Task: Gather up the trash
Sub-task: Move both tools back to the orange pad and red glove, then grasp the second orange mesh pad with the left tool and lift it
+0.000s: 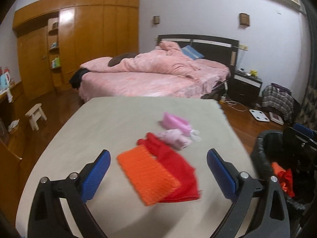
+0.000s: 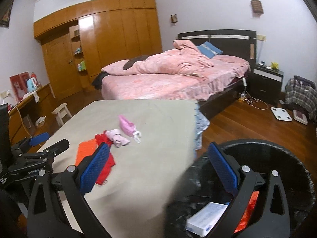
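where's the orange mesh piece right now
In the left wrist view the orange mesh piece lies on the beige table, overlapping the red bag, ahead between the open left tongs.

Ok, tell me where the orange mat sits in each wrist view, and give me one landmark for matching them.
Left wrist: the orange mat lies low and centre on the table, between the open fingers of the left gripper.
Right wrist: the orange mat is left of centre, partly hidden behind a finger of the right gripper.
Shared landmark: the pink bed behind the table.
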